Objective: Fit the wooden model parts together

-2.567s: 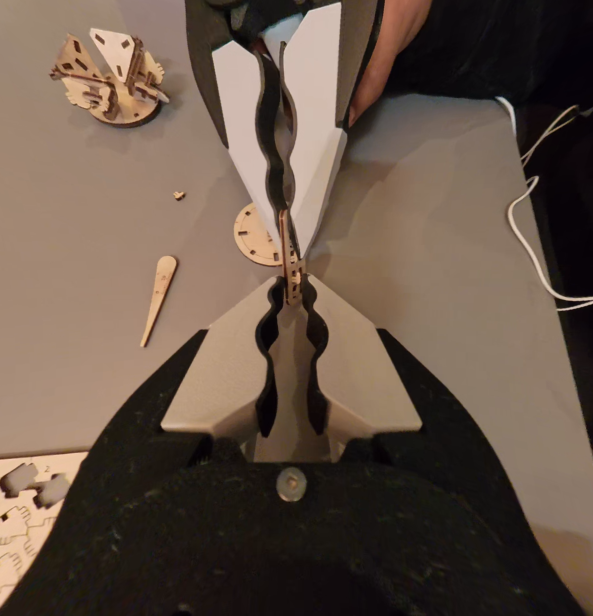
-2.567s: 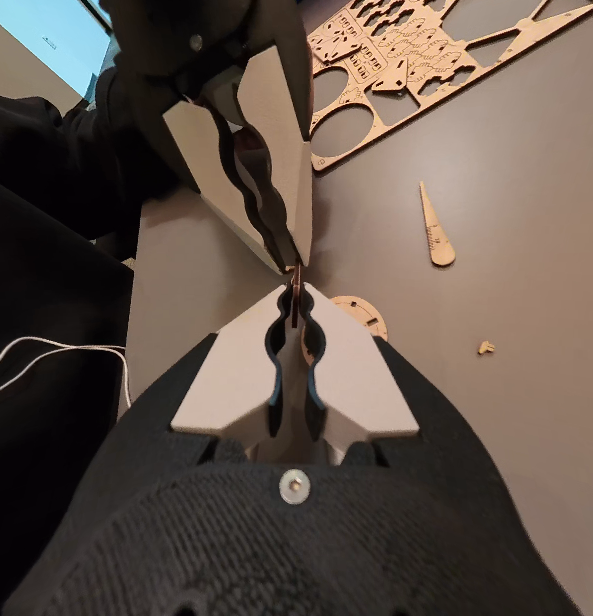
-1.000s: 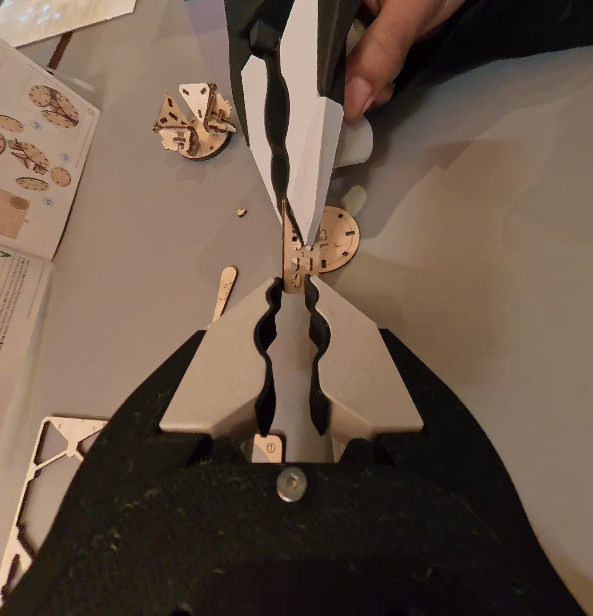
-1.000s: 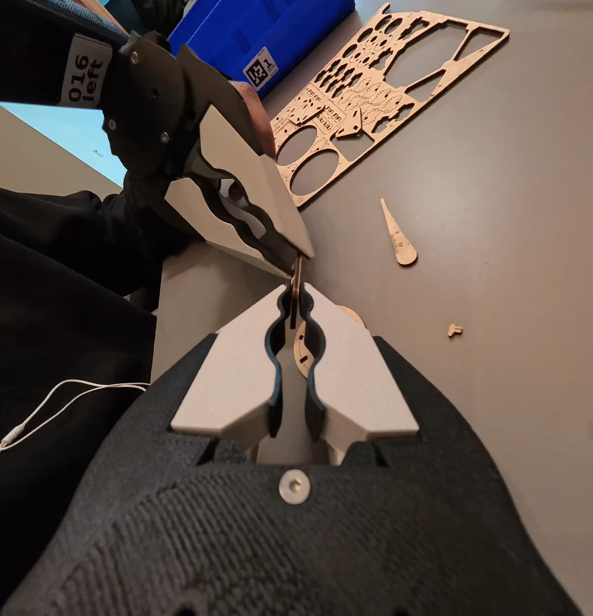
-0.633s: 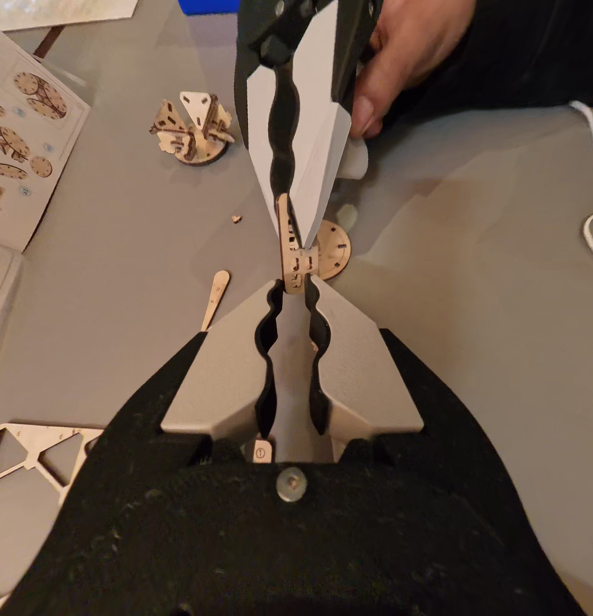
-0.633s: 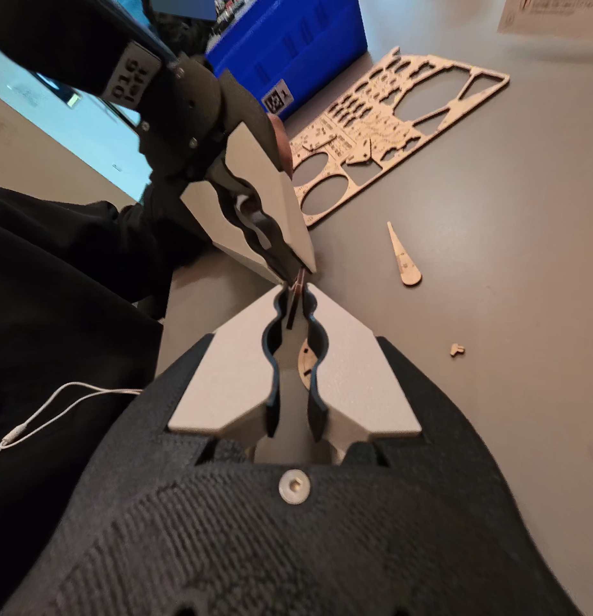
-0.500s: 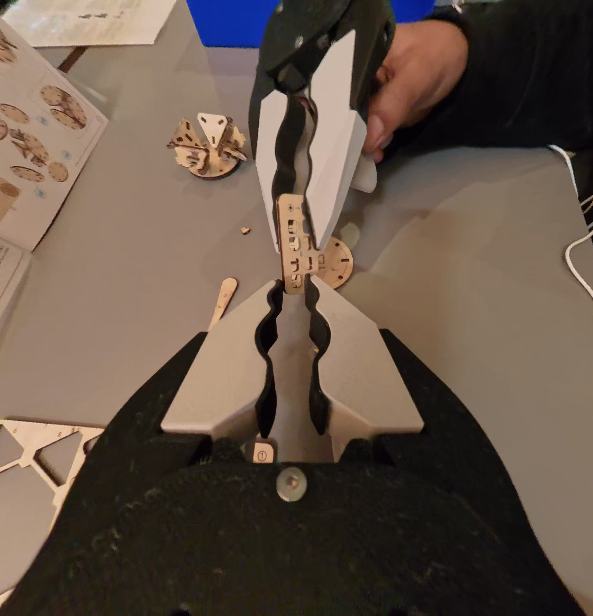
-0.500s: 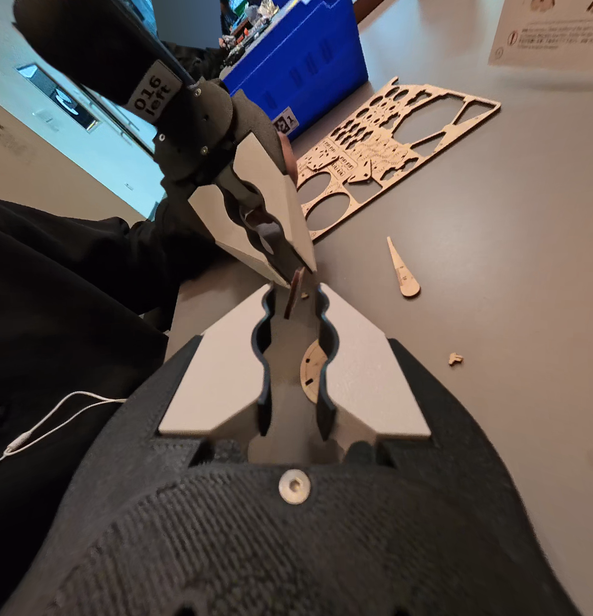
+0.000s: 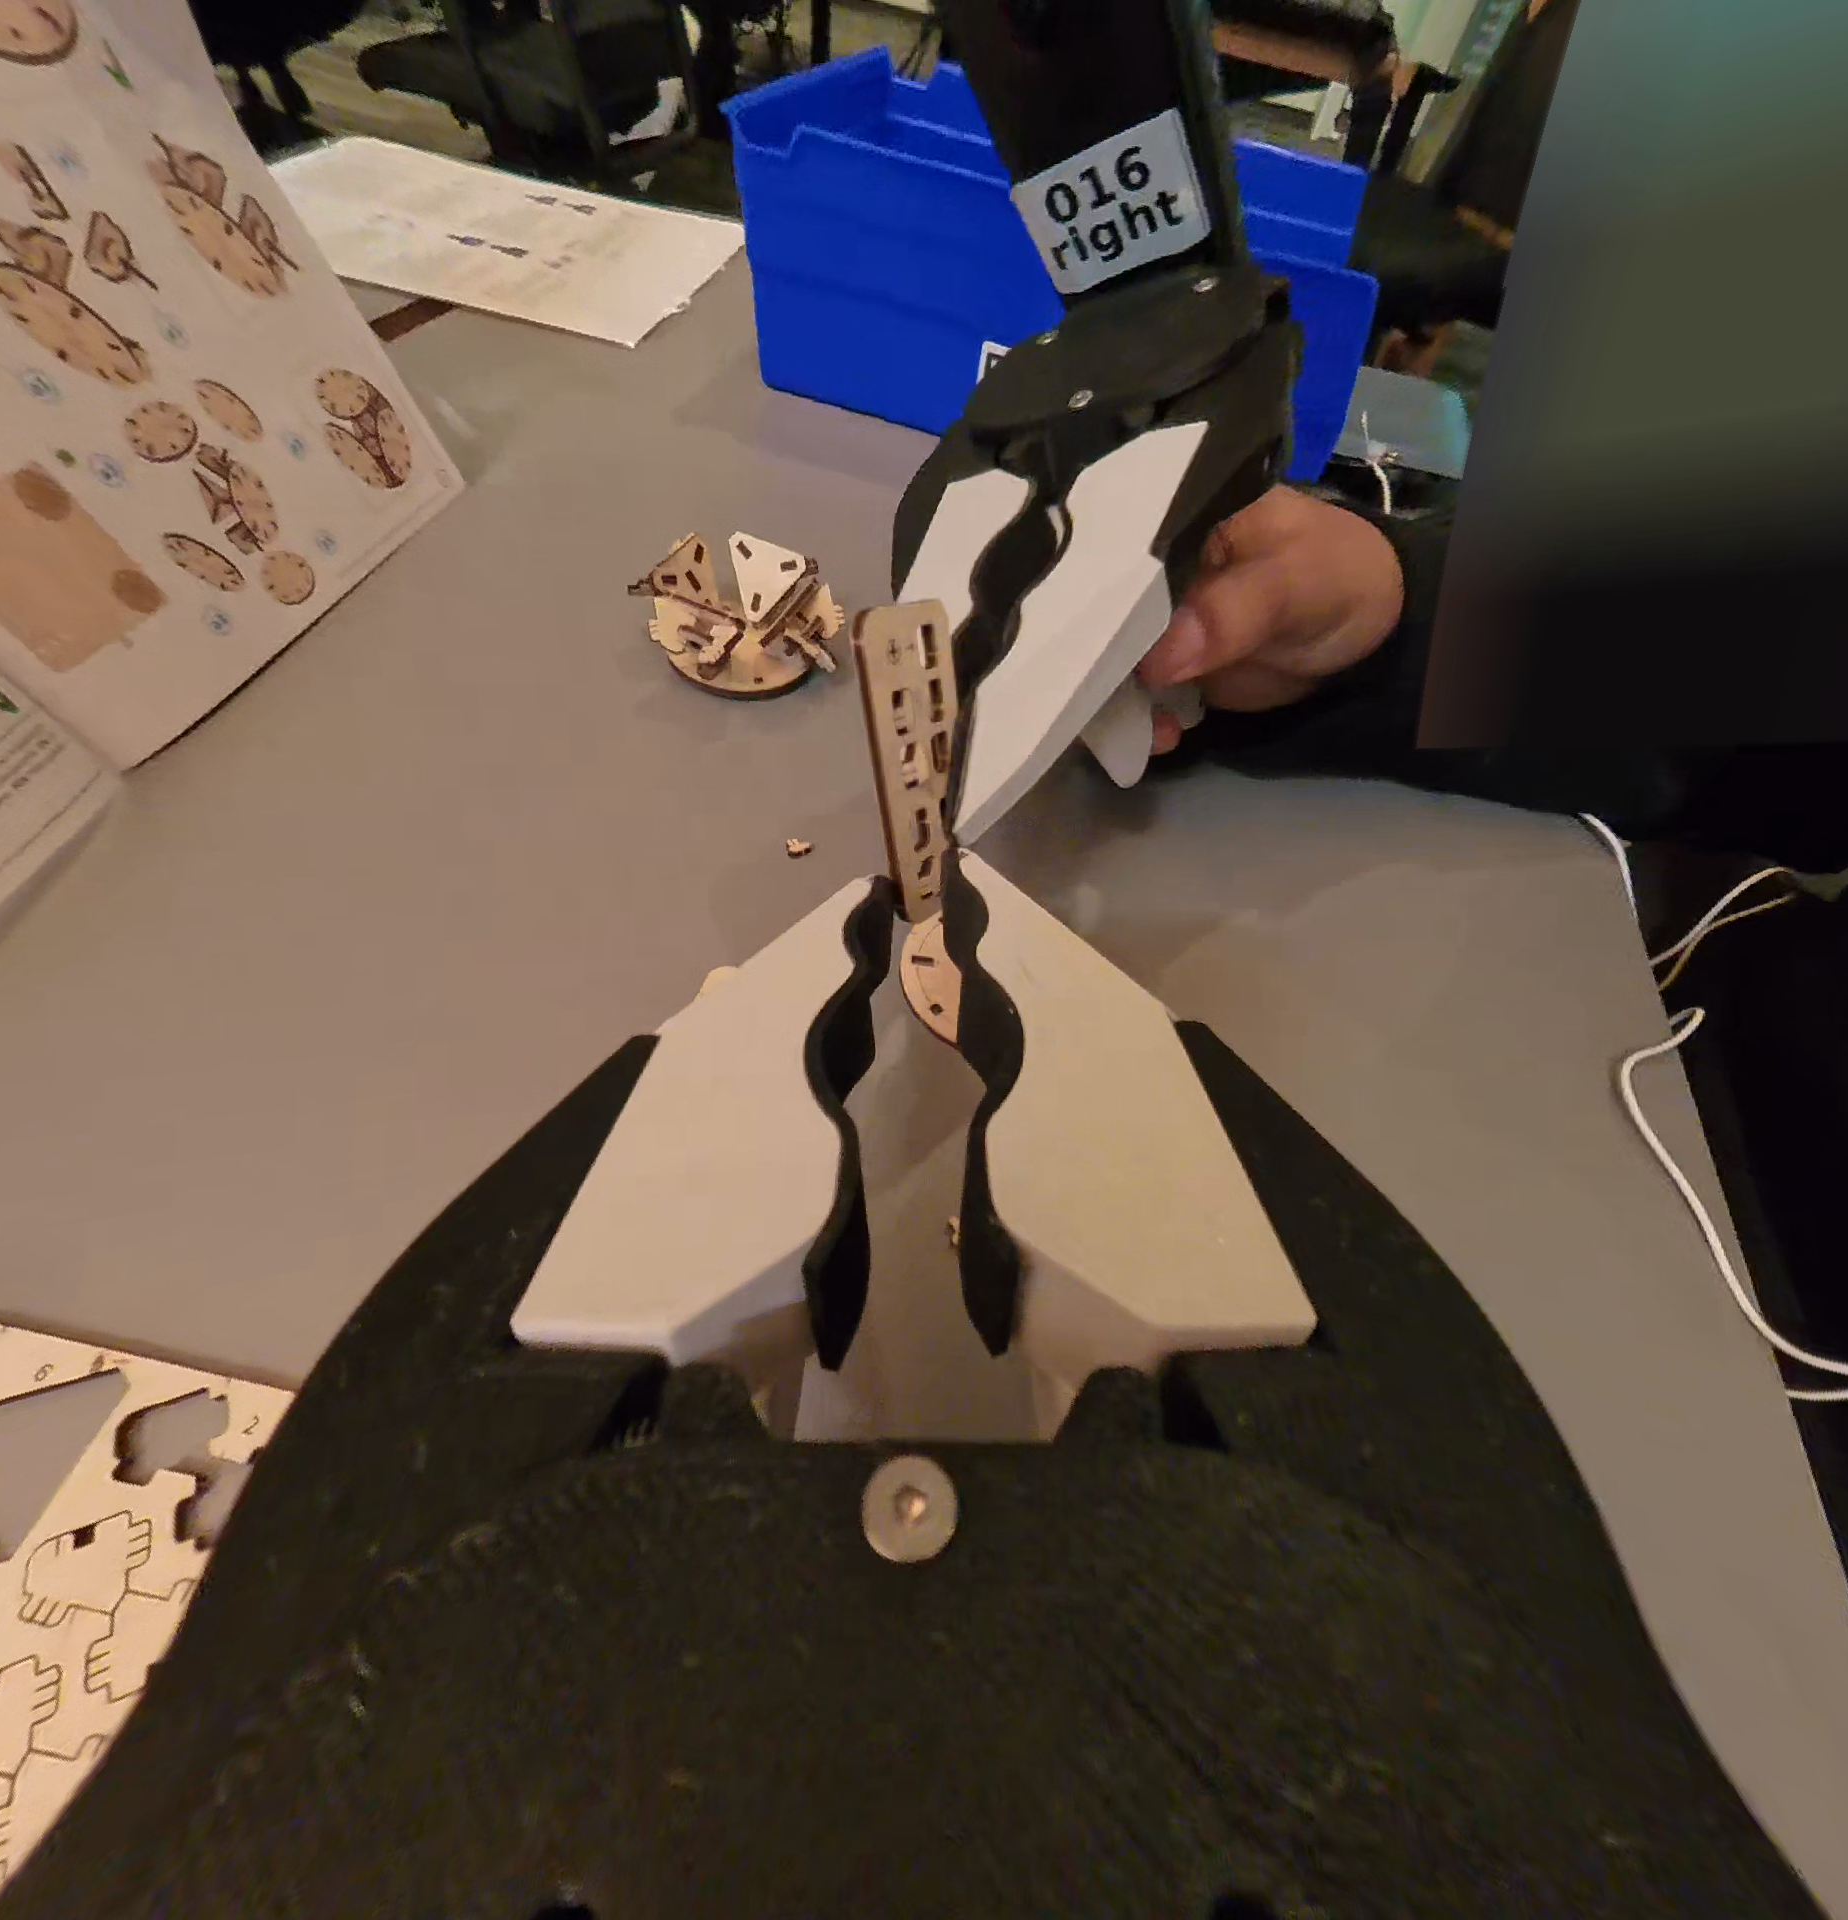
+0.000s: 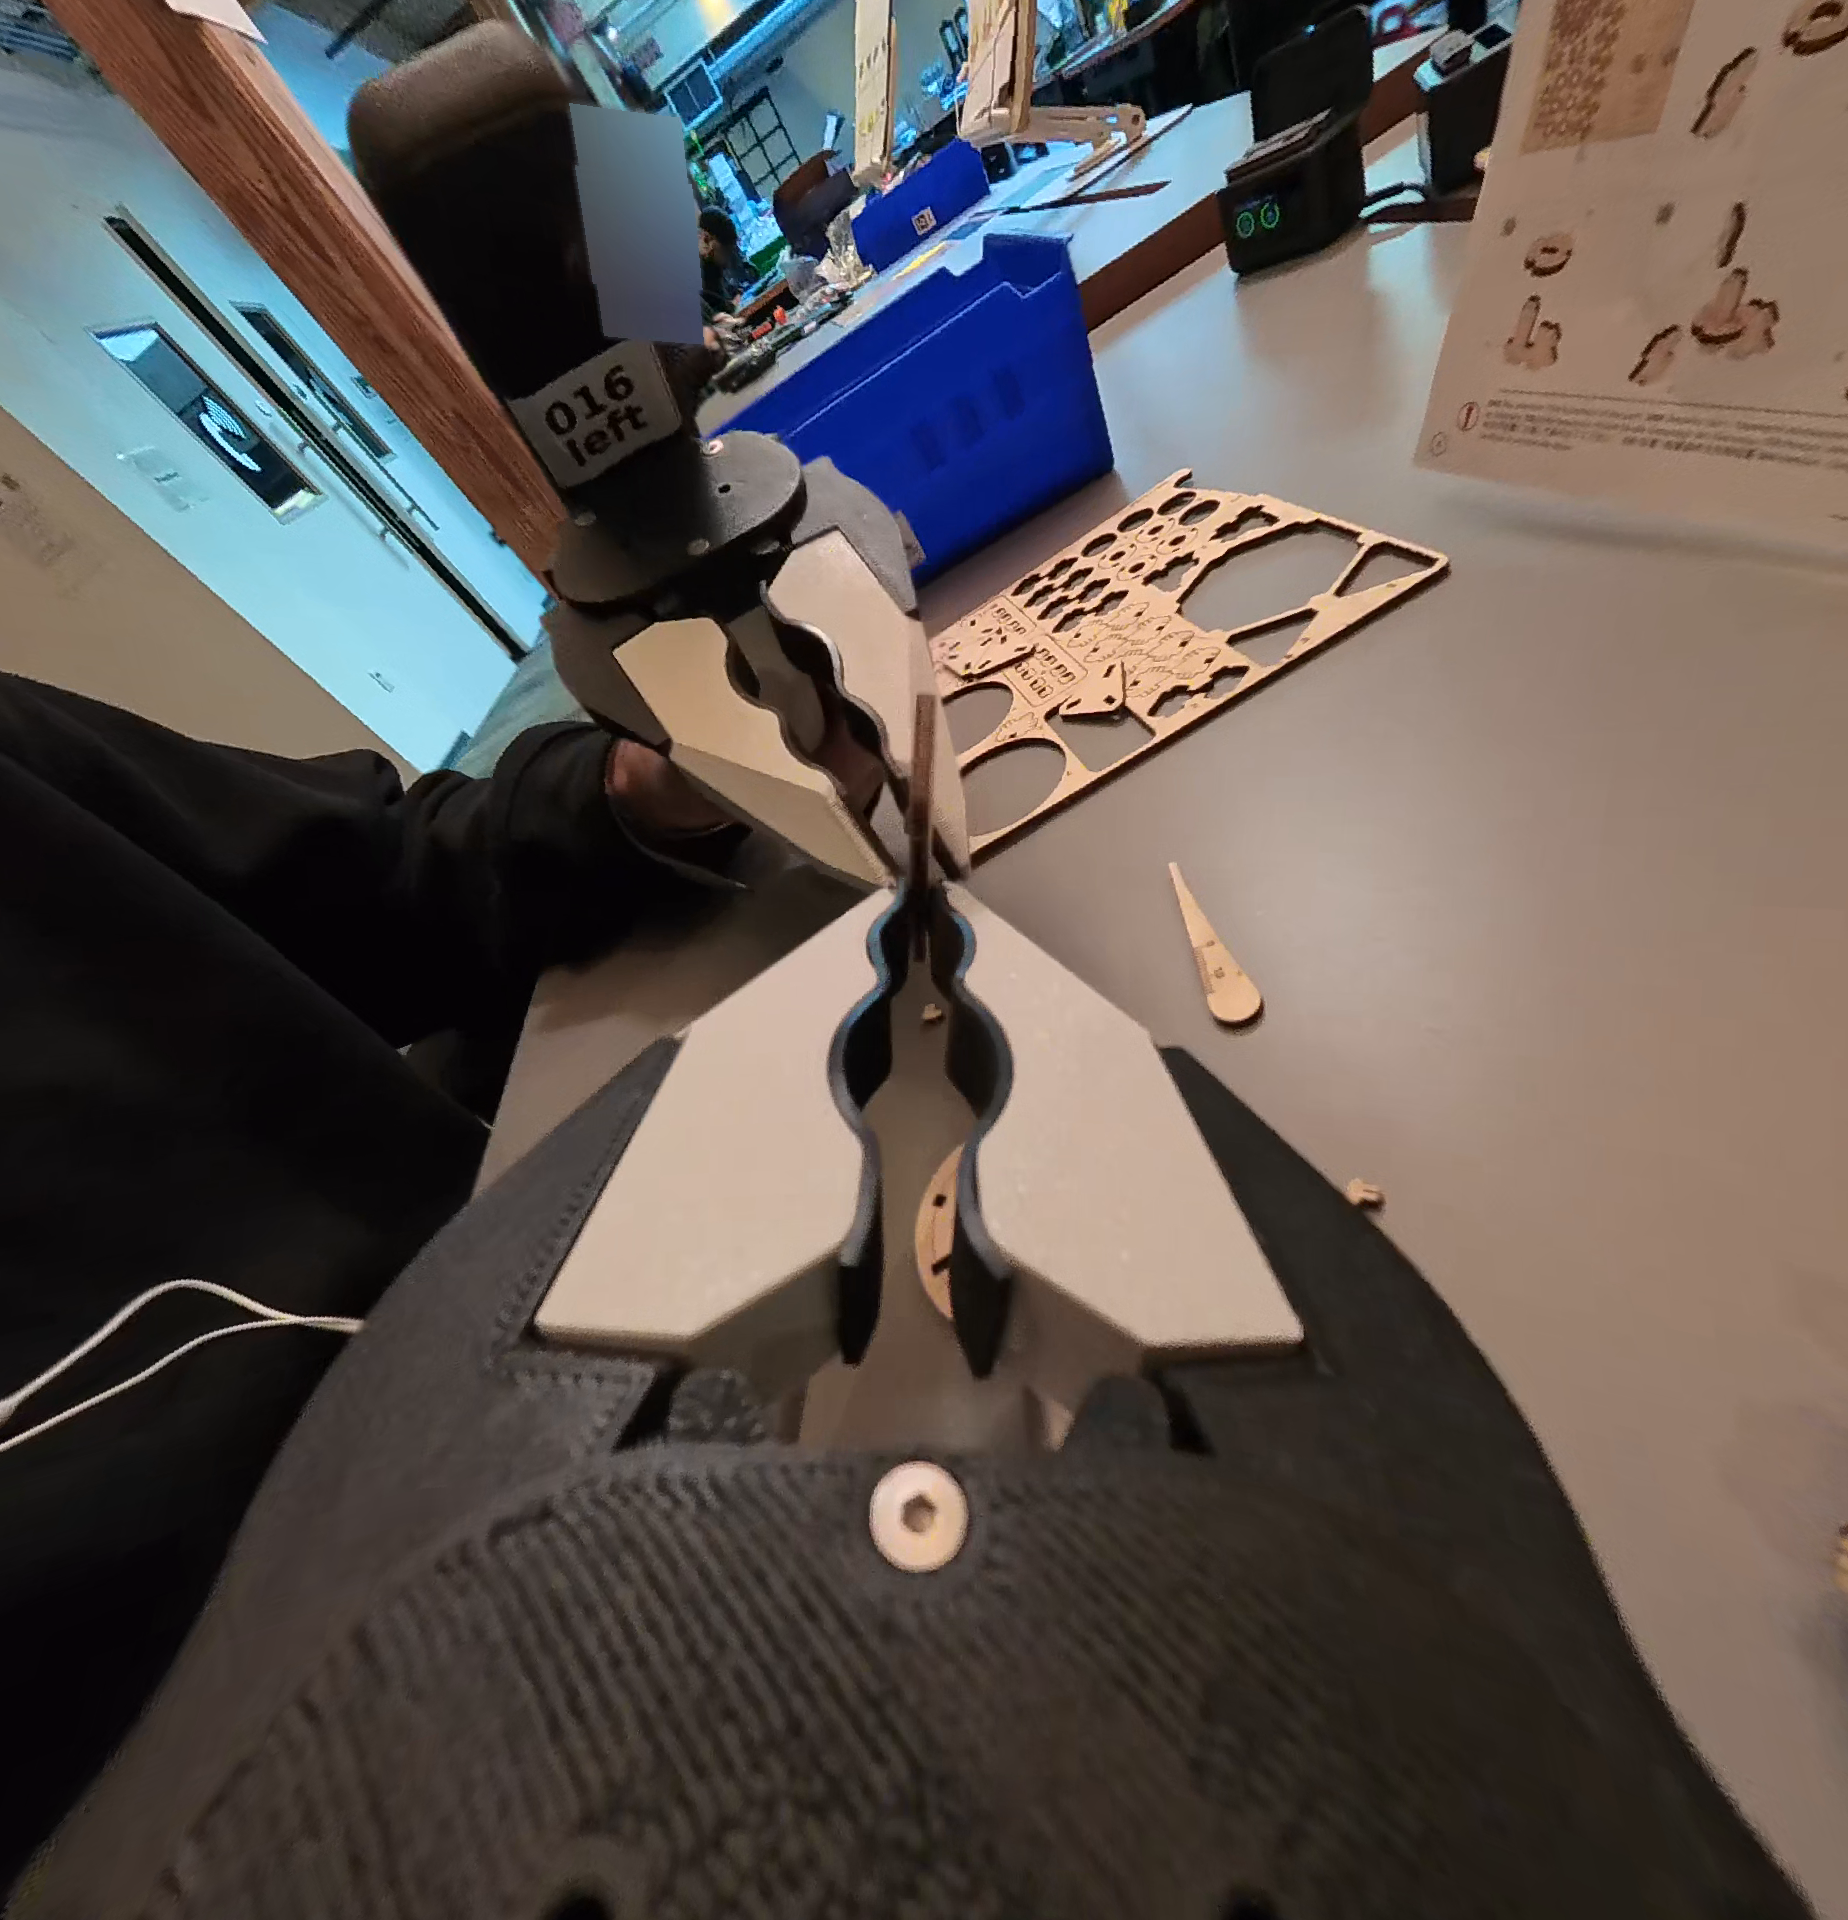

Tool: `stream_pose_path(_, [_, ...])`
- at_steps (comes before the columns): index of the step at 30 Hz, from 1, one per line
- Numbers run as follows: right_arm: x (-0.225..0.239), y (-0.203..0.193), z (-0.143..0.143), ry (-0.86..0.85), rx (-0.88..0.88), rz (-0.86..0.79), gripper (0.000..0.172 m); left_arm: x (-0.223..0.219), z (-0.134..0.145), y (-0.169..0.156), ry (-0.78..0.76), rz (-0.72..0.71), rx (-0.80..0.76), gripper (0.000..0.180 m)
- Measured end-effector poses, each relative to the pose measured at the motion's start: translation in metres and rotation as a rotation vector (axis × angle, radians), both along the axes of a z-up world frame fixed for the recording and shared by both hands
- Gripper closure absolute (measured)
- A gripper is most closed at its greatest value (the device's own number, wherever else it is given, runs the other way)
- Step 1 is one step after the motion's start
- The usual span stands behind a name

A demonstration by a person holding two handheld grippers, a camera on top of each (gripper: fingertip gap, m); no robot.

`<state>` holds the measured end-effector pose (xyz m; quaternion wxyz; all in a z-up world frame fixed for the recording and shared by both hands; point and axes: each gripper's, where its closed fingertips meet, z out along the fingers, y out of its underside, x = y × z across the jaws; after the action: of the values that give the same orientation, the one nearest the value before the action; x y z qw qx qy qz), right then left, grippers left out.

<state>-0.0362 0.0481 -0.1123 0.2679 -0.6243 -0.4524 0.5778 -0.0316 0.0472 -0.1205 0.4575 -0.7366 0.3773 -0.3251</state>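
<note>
left wrist view: the left gripper (image 9: 918,894) pinches the foot of an upright slotted plywood strip (image 9: 907,727), the right gripper (image 9: 959,821) closed against its edge, above a wooden disc (image 9: 935,987). right wrist view: the right gripper (image 10: 915,914) clamps the edge-on strip (image 10: 917,790); a wooden pointer (image 10: 1216,961) lies nearby on the table (image 10: 1522,935).

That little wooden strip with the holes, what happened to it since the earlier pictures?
The wooden strip was tilted up, so its holed face now shows in the left wrist view. The right hand-held gripper opened briefly, then shut on it again. The left hand-held gripper kept pinching its lower end. Both were lifted higher above the table. The round wooden disc stayed lying there.
</note>
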Motion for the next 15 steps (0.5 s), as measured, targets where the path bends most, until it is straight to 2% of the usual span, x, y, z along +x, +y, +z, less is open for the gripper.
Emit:
stream_pose_path(4, [0.0007, 0.0017, 0.0011, 0.011, -0.048, -0.007, 0.172, 0.0001, 0.0002, 0.0006, 0.016, 0.005, 0.032, 0.171])
stream_pose_path(7, [0.0027, 0.006, 0.0021, 0.012, -0.052, -0.029, 0.172, -0.0023, -0.003, 0.0047, 0.053, 0.032, 0.057, 0.163])
stream_pose_path(15, [-0.0009, 0.0085, -0.004, -0.03, -0.003, -0.082, 0.171, -0.0018, -0.0069, 0.009, 0.113, 0.087, 0.104, 0.169])
